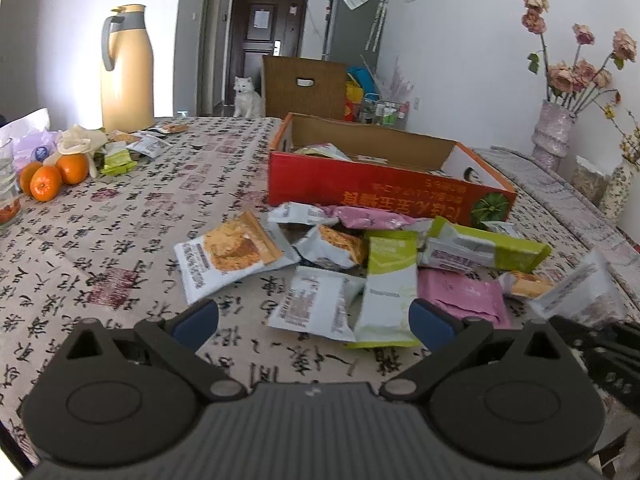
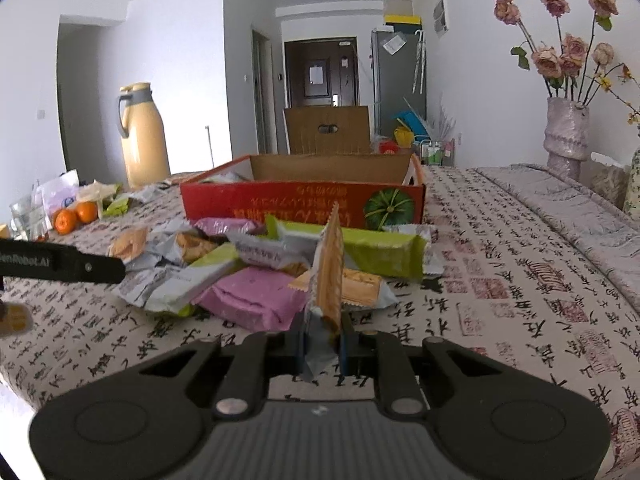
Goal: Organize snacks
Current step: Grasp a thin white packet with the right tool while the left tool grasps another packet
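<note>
1. In the right wrist view we see the right tool at lower centre, its jaws clamped on a snack packet with an orange face and silver ends. The packet stands on edge, its long axis rising towards the upper middle of the frame, its lower end pinched between the pads.

2. The red box lies straight beyond the held packet, above it in the frame, open side up, its long axis running left to right across the view. We judge this the relation the coming move turns on: the packet must travel up-frame, over the near red wall, into the cardboard interior.

3. Between tool and box lies the pile of snacks, pink, green and silver packets overlapping on the bench.

4. In the left wrist view the left tool sits at bottom centre, jaws spread wide and empty, with a green-and-white packet just above it.

5. The right tool is the one carrying a packet; we judge it better placed for the box.

6. In that same view the box sits above the pile, right of centre, some packets already inside.
</note>
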The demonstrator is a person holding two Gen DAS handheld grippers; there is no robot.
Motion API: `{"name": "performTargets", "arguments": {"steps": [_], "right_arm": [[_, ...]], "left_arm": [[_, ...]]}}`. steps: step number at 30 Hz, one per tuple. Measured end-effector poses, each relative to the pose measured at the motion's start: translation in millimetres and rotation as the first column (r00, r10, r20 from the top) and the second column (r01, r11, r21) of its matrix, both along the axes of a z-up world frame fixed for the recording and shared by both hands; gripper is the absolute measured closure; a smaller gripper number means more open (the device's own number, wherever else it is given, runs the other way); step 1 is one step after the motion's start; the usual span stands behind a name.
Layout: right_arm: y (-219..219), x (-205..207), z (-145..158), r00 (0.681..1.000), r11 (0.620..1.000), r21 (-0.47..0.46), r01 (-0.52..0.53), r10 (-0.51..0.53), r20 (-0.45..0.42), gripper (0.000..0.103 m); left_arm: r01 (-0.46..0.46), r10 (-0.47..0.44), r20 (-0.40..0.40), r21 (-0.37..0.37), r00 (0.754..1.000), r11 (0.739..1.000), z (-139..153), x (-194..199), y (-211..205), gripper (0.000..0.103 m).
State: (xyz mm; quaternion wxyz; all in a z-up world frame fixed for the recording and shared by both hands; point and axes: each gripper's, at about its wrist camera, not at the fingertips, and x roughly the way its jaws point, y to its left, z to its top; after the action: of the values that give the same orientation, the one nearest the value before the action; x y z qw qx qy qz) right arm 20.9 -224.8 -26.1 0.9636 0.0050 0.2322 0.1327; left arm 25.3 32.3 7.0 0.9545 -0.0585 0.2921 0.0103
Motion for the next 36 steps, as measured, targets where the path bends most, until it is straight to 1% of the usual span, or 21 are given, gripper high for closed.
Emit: {"name": "performTargets", "arguments": {"steps": [3,6,11,14,17,19,26,28,29,30,32,33,35,36], "right_arm": [[-6,0,4,1.000,1.000,0.007,0.018,-0.019,0.015,0.089],[-11,3,7,0.999,0.999,0.012,0.043,-0.043,0.023,0.089],[-22,9,10,0.996,0.996,0.017,0.086,-0.086,0.032,0.089],[-26,14,11,0.994,0.994,0.017,0.104,-0.105,0.030,0.089],[-27,18,10,0.993,0.993,0.016,0.116,-0.117,0.030,0.089],[-28,21,11,0.992,0.992,0.018,0.125,-0.125,0.029,0.089],[-33,30,14,0.986,0.986,0.016,0.166,-0.166,0.033,0.089],[-34,32,14,0.984,0.984,0.014,0.176,-0.177,0.031,0.089],[-35,34,14,0.983,0.984,0.013,0.180,-0.180,0.029,0.089],[-35,35,13,0.983,0.983,0.012,0.183,-0.183,0.027,0.089],[-36,37,12,0.982,0.983,0.011,0.186,-0.186,0.024,0.089],[-36,37,12,0.982,0.982,0.010,0.186,-0.186,0.022,0.089],[-36,38,11,0.982,0.983,0.009,0.185,-0.186,0.021,0.089],[-36,38,10,0.983,0.983,0.009,0.184,-0.184,0.020,0.089]], "left_arm": [[-0.026,0.026,-0.002,0.018,1.000,0.999,1,7,6,0.000],[-0.046,0.046,-0.006,0.055,0.999,0.997,1,17,15,0.000],[-0.061,0.065,-0.022,0.153,0.998,0.986,-2,39,32,0.000],[-0.040,0.050,-0.041,0.210,0.998,0.977,-6,51,39,0.000],[0.001,0.017,-0.060,0.282,0.998,0.960,-12,63,41,0.000],[0.020,0.002,-0.070,0.308,0.998,0.951,-15,71,43,0.000],[0.118,-0.086,-0.112,0.324,0.990,0.939,-26,95,47,0.000],[0.143,-0.108,-0.128,0.314,0.986,0.938,-29,100,48,0.004],[0.156,-0.118,-0.137,0.305,0.983,0.939,-31,103,49,0.010],[0.168,-0.129,-0.149,0.293,0.980,0.941,-33,105,51,0.021],[0.181,-0.143,-0.159,0.259,0.977,0.949,-33,108,55,0.026],[0.185,-0.148,-0.160,0.247,0.976,0.951,-33,108,56,0.032],[0.187,-0.151,-0.162,0.231,0.975,0.955,-32,108,59,0.037],[0.189,-0.154,-0.166,0.219,0.974,0.957,-32,108,61,0.042]]}}
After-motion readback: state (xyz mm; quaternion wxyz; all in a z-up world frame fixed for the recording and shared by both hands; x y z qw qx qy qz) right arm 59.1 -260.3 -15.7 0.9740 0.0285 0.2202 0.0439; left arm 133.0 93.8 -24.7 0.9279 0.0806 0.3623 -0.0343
